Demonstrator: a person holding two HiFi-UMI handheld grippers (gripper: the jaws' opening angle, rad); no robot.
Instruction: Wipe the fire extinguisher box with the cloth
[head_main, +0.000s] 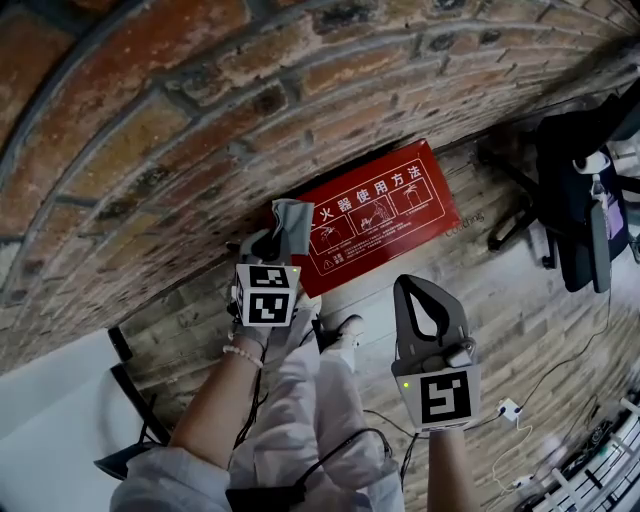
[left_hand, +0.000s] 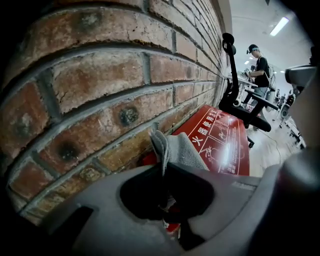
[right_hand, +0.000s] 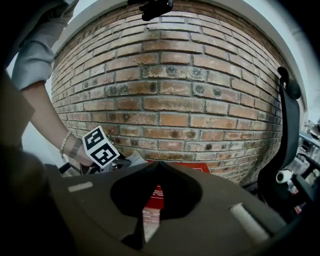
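Gripping the grey cloth (head_main: 291, 218), the left claw (head_main: 280, 240) sits just left of centre in the head view, its jaws clamped on a fold so that the rest stands out past the tips. In the left gripper view the cloth (left_hand: 177, 150) rises from the left claw (left_hand: 162, 169) at the middle of the frame, over the near end of the red fire extinguisher box (left_hand: 223, 142), close against the brick wall (left_hand: 100, 75). Whether the cloth touches the box I cannot tell. The box (head_main: 385, 212) lies at the centre of the head view along the wall's foot. The right claw (head_main: 415, 285), lower right of centre, is apart from the box; in its own view the right claw (right_hand: 159, 162) has its tips together on nothing.
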